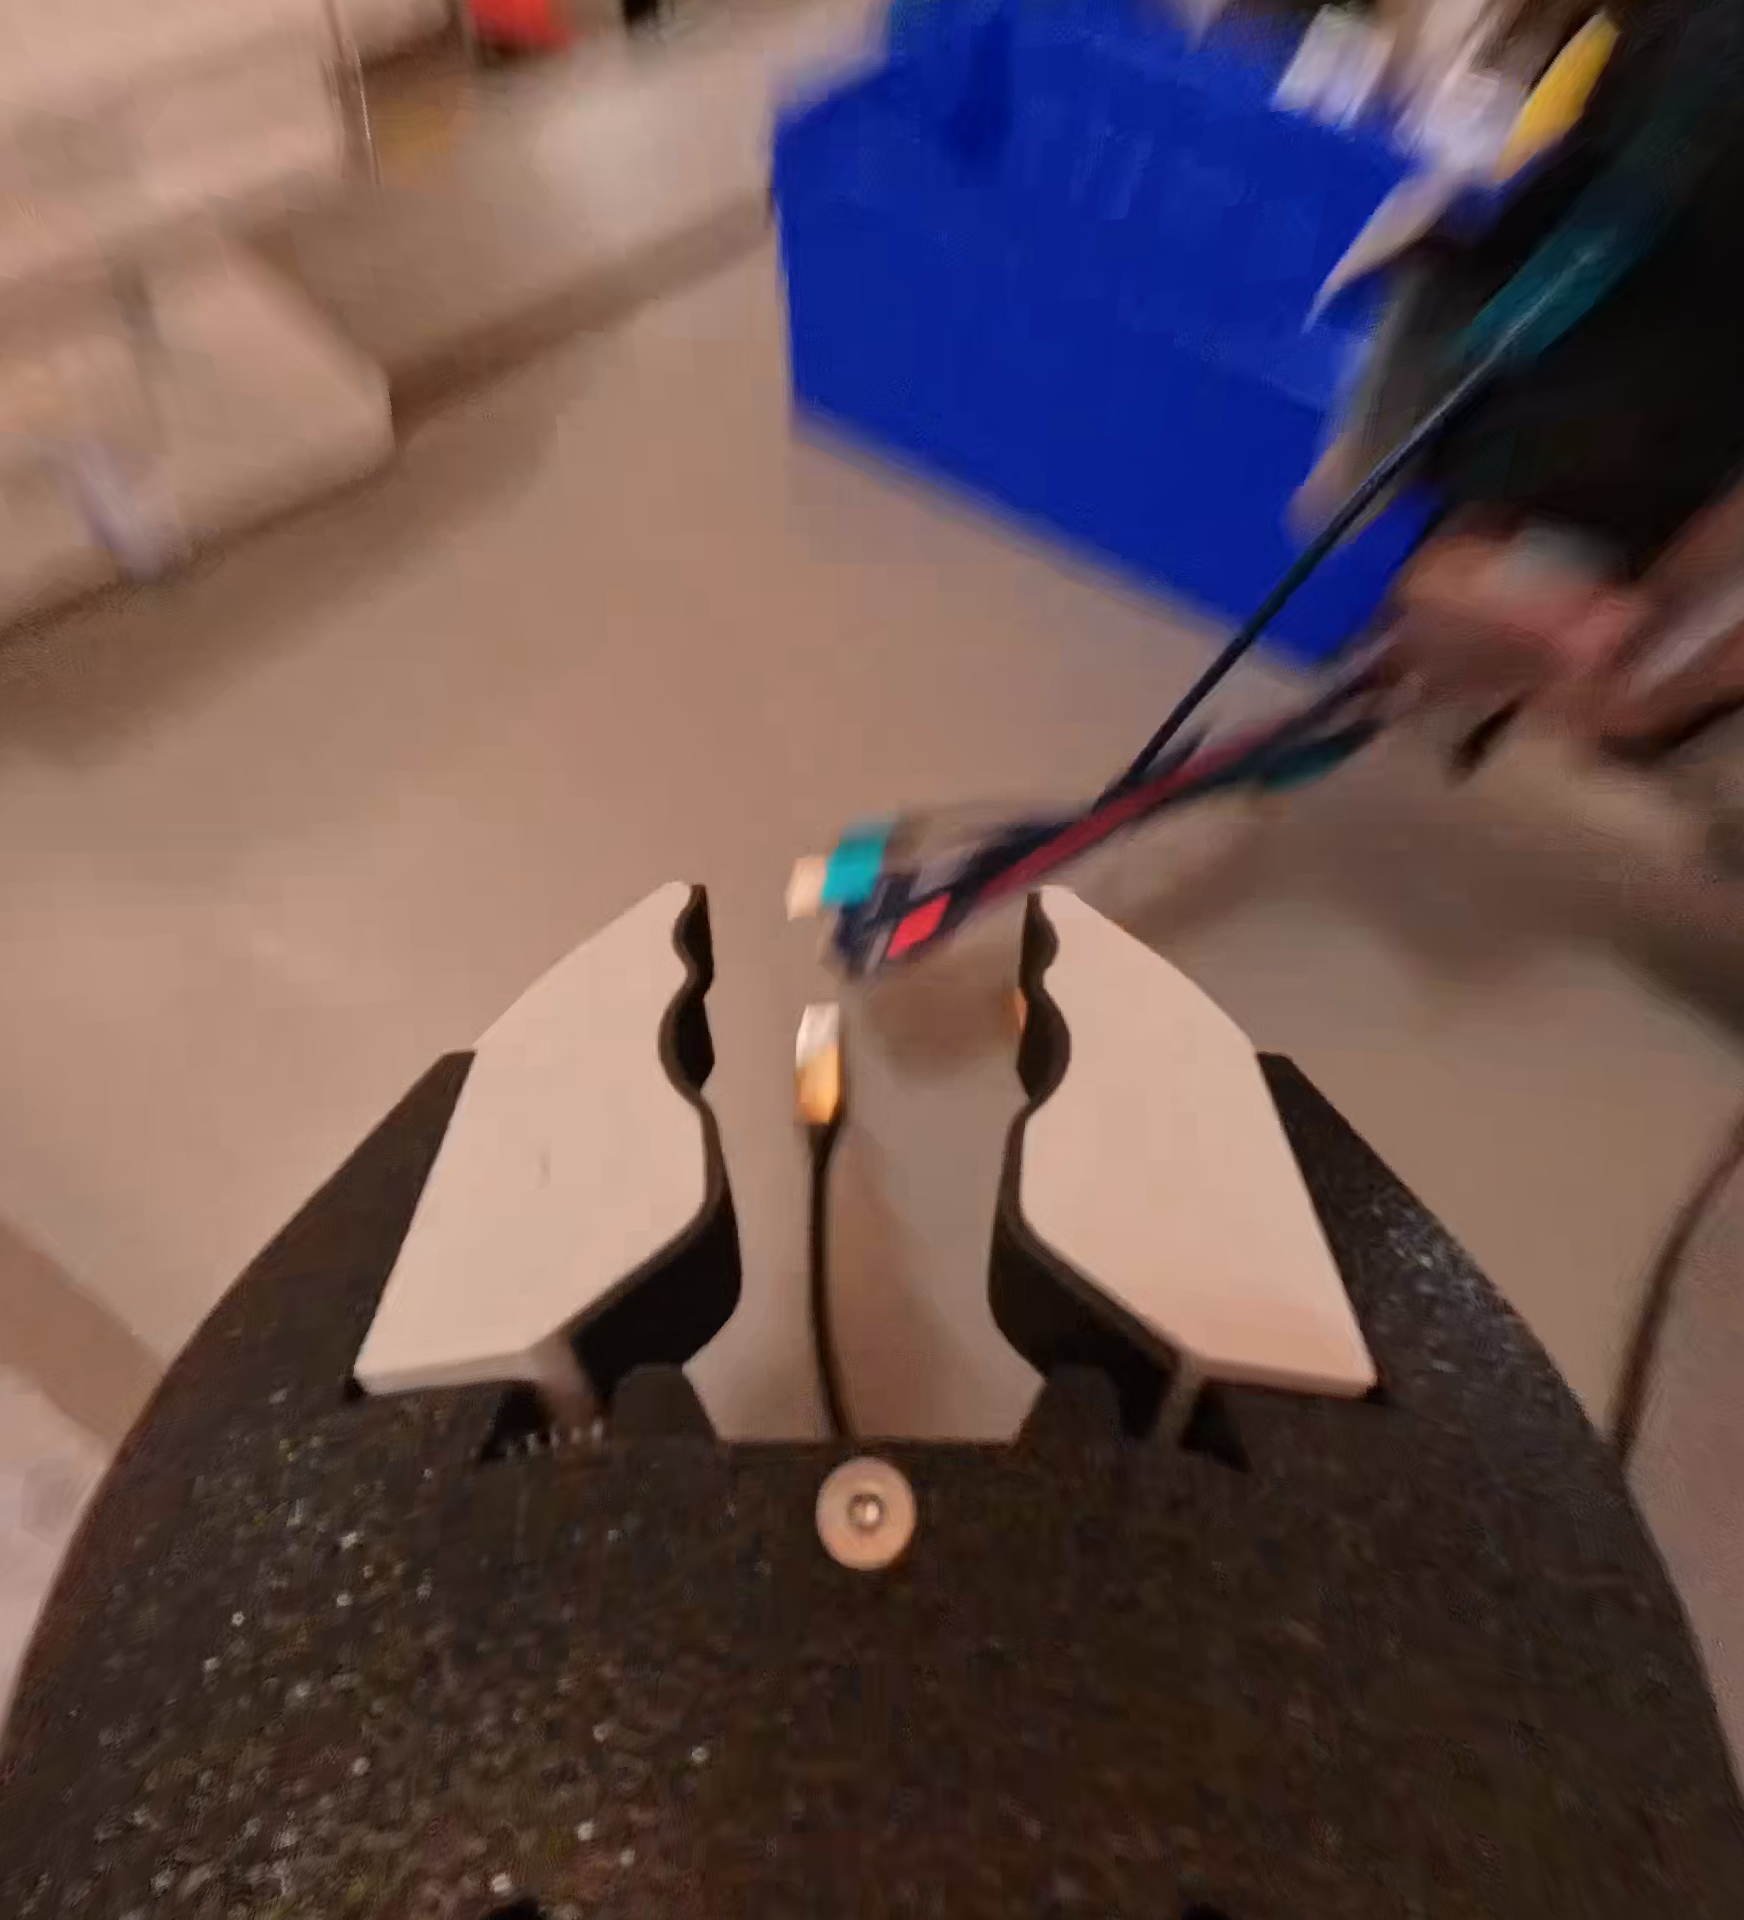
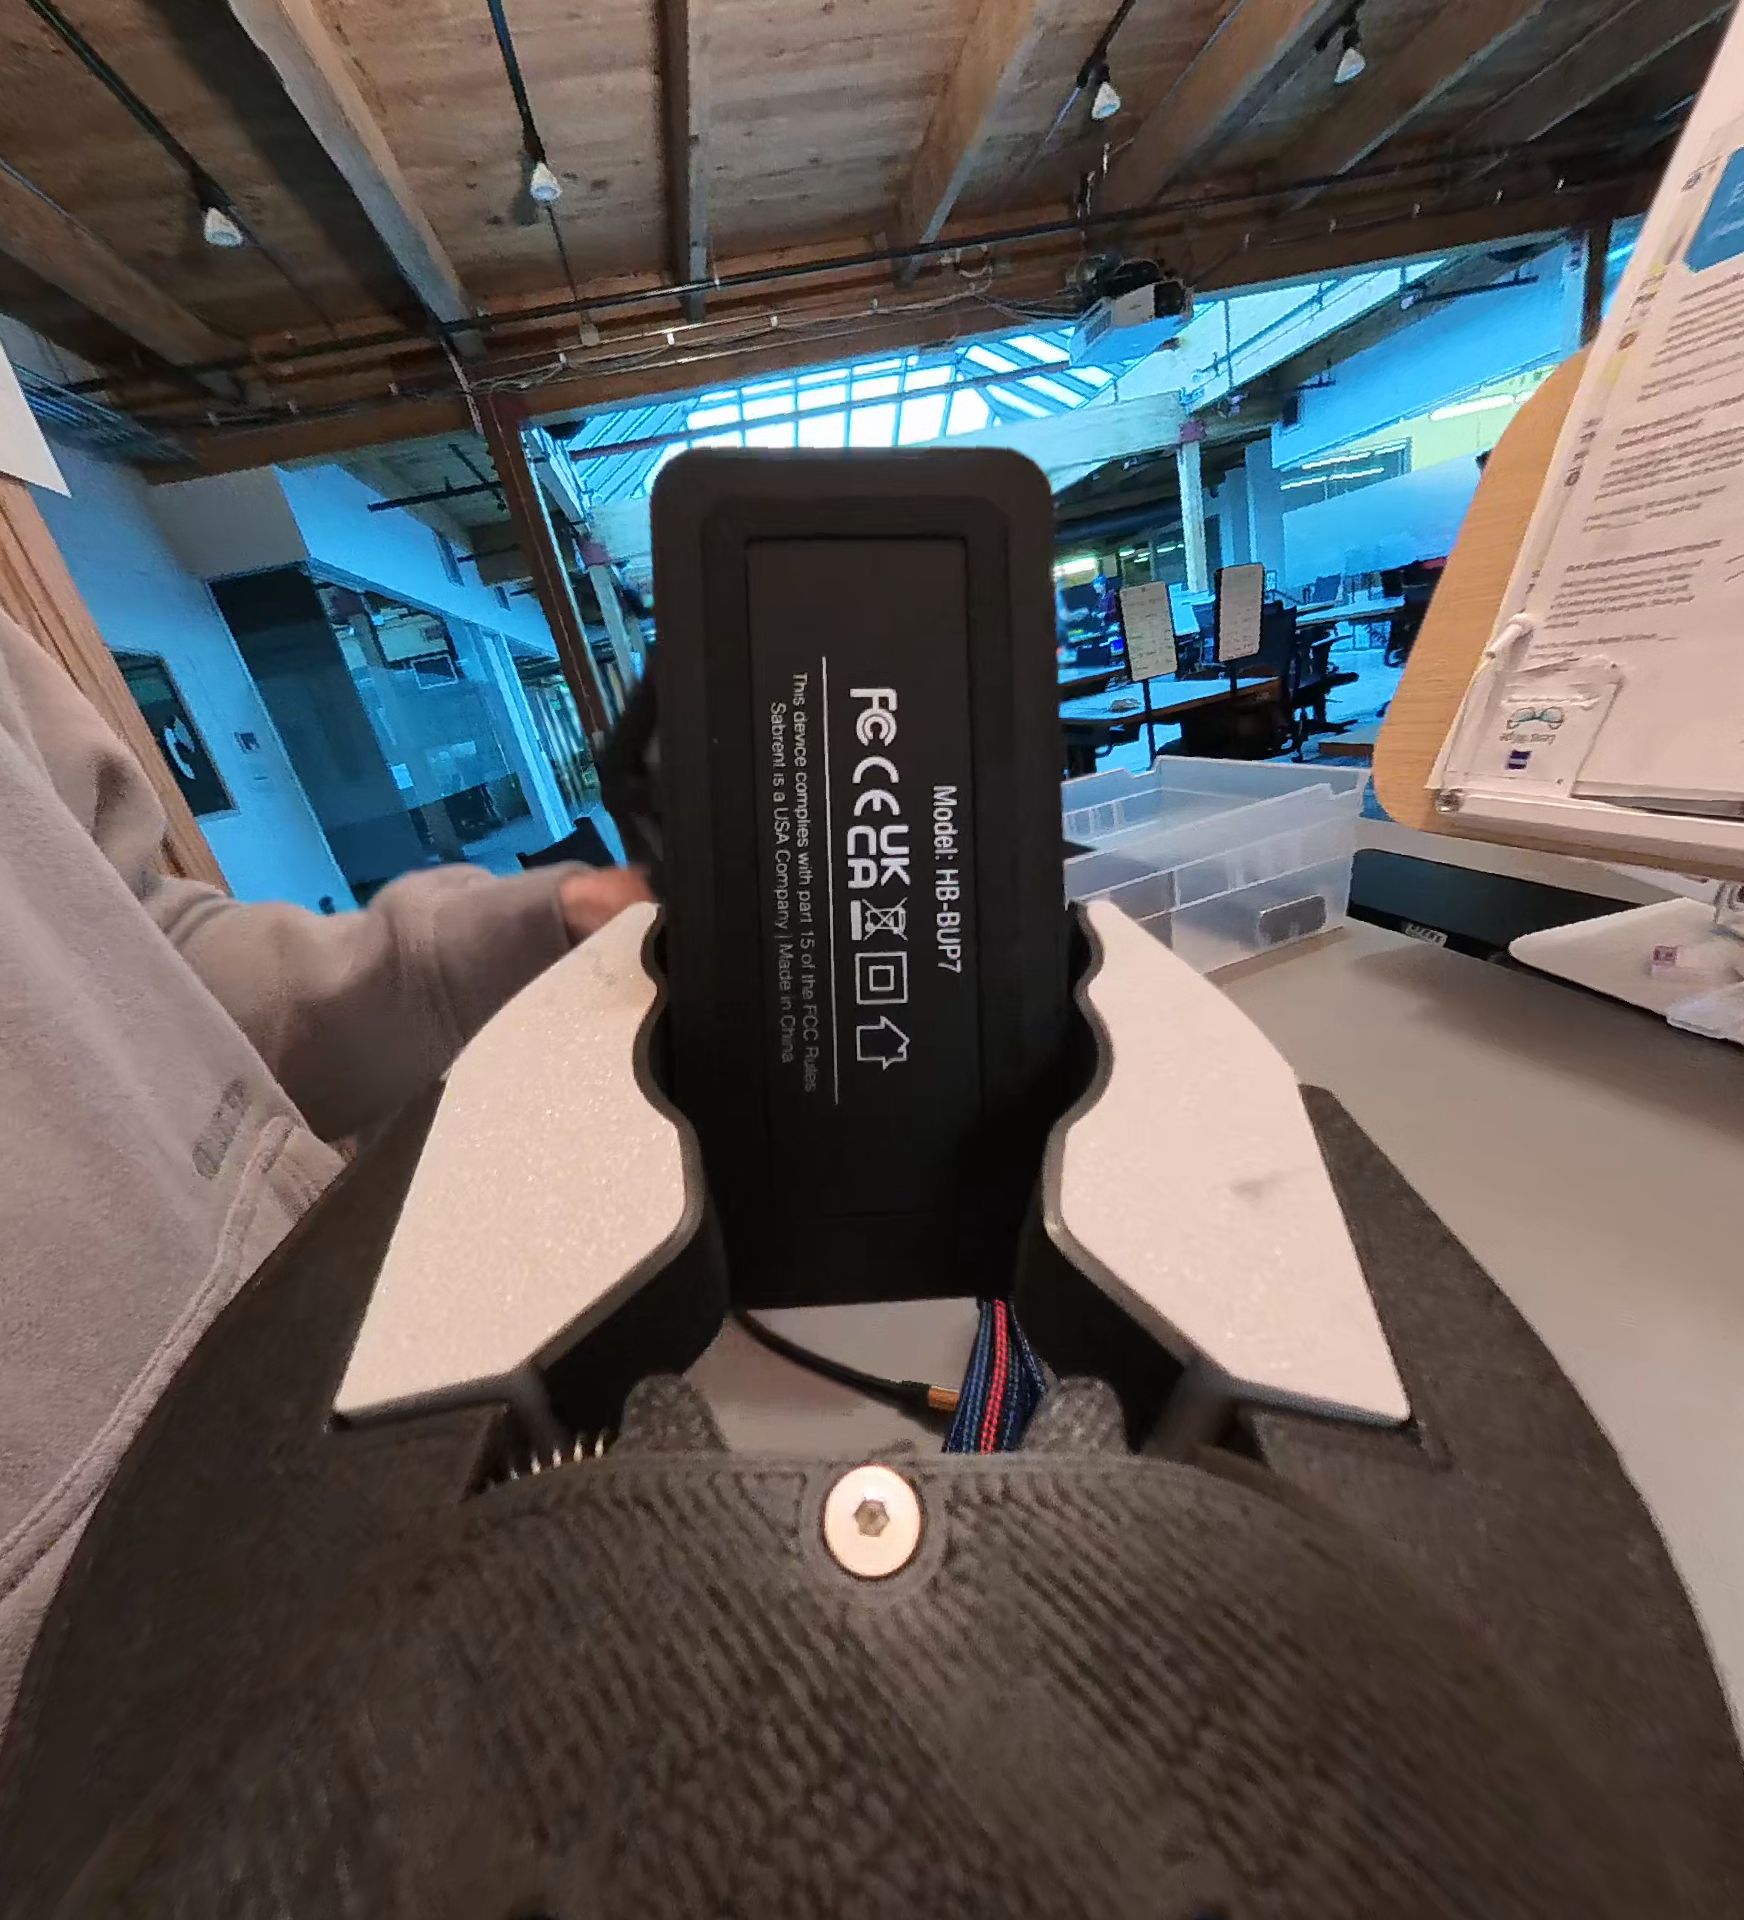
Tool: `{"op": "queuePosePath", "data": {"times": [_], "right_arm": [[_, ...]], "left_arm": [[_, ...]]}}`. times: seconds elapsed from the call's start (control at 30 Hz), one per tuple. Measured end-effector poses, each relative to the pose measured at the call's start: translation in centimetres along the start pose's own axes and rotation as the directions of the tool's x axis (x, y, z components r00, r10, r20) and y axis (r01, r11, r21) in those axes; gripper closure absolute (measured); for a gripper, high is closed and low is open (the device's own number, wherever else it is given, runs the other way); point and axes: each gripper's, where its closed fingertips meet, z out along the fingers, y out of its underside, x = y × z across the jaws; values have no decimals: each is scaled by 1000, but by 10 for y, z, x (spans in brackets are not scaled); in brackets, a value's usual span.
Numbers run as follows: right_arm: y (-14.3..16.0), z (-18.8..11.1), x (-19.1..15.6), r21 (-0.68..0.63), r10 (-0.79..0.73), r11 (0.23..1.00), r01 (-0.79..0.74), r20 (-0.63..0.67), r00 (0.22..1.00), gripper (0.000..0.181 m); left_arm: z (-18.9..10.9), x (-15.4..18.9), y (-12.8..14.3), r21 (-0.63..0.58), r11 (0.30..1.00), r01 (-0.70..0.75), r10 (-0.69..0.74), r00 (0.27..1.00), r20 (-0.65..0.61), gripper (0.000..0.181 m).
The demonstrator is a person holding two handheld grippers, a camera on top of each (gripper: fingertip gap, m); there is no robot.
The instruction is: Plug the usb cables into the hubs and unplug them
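Mid plug-in step by the look of it: right gripper (image 2: 868,935) clamped on the black hub (image 2: 852,862) at frame centre, left gripper (image 1: 863,925) spread and empty, blurred USB cables (image 1: 899,904) dangling just beyond its tips, needing 1 plug grasped next

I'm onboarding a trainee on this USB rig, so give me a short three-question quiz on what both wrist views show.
1. True or false: the right gripper is shut on the black hub.
2. What does the left gripper hold? A) the blue bin B) a cable plug C) nothing
3. Fill in: in the left wrist view, the bundle of cables runs toward the upper ____.

Key: 1 true. 2 C: its fingers stand apart, and the teal-tipped plug is just beyond them, ungripped. 3 right, past the blue bin.
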Motion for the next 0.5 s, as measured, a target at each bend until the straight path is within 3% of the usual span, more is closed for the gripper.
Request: {"op": "queuePosePath", "data": {"times": [0.03,0.13,0.27,0.33,0.5], "right_arm": [[2,2,-1,-6,3,1000,-3,8,1000,112],[9,15,-5,-29,9,1000,-8,39,999,112],[20,33,-18,-114,-25,993,35,89,996,113],[27,38,-24,-174,-53,982,70,101,993,112],[36,41,-31,-238,-34,969,62,121,992,111]], "left_arm": [[-7,18,-28,91,996,-20,25,998,-55,124],[-8,76,-69,152,987,-52,93,955,-282,100],[8,93,-84,164,970,-177,216,941,-262,96],[11,97,-85,160,962,-222,259,927,-271,110],[9,106,-85,155,919,-363,394,868,-303,112]]}}
